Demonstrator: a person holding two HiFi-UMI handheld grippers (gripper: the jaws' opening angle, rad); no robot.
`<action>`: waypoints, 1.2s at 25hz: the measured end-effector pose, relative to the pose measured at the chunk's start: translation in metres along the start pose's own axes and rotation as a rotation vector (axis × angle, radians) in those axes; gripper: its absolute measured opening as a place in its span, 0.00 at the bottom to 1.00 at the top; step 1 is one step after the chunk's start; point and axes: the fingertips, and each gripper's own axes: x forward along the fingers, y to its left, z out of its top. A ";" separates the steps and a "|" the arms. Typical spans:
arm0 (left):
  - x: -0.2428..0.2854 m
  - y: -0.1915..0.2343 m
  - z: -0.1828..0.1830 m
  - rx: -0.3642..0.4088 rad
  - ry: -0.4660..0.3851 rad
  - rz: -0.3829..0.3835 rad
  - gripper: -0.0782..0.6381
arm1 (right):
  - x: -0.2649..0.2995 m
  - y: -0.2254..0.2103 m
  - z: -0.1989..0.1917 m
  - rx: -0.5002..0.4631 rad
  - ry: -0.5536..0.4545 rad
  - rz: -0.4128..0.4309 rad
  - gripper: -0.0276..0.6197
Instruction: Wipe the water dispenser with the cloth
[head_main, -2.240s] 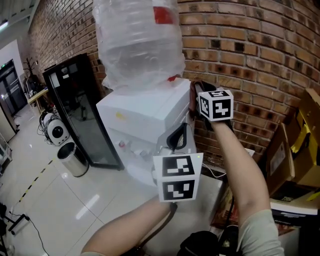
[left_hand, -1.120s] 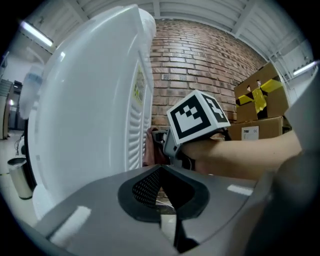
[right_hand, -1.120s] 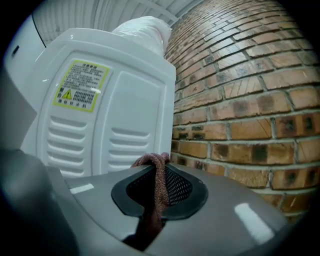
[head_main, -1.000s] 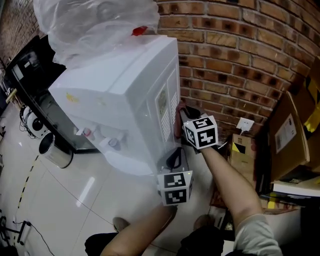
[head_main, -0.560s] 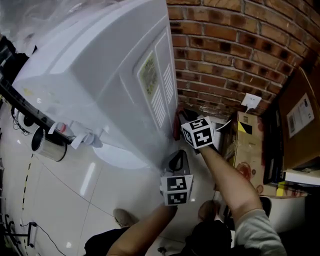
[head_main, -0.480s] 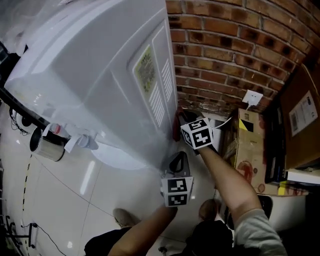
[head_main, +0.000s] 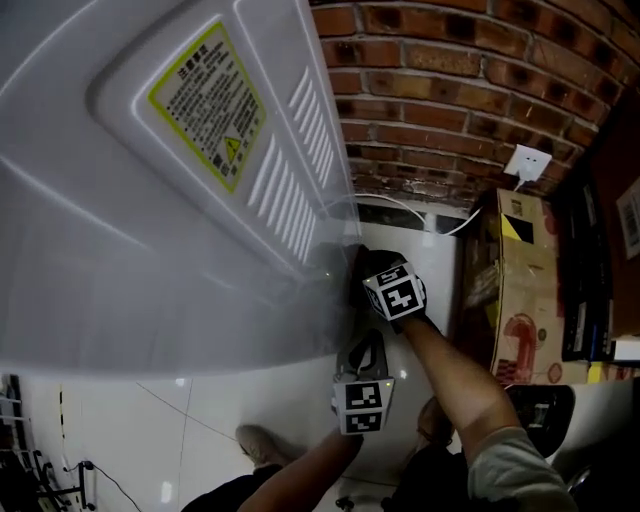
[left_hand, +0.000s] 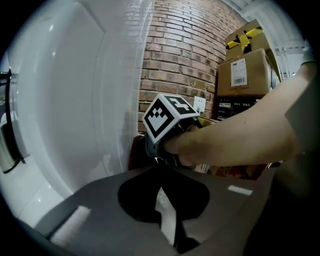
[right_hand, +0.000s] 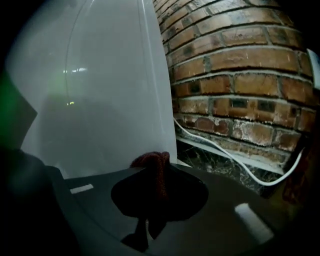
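While you're looking down the side of the water dispenser (head_main: 150, 230), your right gripper (head_main: 365, 268) is pinching the dark red cloth (right_hand: 154, 172) and holding it at the bottom rear corner of the white side panel, just below the vent slats (head_main: 290, 185). In the right gripper view the cloth is bunching up between the jaw tips and sitting right at the panel's lower edge, and it's looking like it's touching the plastic.

Your left gripper (left_hand: 161, 172) isn't doing any work: its jaws are pressing together with nothing between them, and it's hanging just behind your right wrist, off the dispenser. Its camera is mostly looking at your right hand (left_hand: 200, 147) and the marker cube (left_hand: 167, 115) on the other gripper.

A yellow warning label (head_main: 205, 100) is showing higher up on the same panel. The brick wall (head_main: 450, 90) is running close behind the dispenser, with 1 white socket (head_main: 527, 160) on it and a white cable (head_main: 400, 205) trailing along the base of the wall. A cardboard box (head_main: 510, 290) is standing just right of your arm, and 1 shoe (head_main: 262, 440) is showing on the white floor (head_main: 200, 420).
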 end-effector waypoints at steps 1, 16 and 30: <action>0.001 0.002 -0.001 0.003 0.001 -0.001 0.11 | 0.002 0.000 -0.004 0.009 0.008 0.004 0.11; -0.053 -0.020 0.052 0.106 -0.117 -0.139 0.11 | -0.171 0.006 -0.002 0.110 -0.170 -0.234 0.11; -0.094 -0.021 -0.023 0.201 -0.060 -0.199 0.11 | -0.144 0.058 -0.226 0.223 0.213 -0.231 0.12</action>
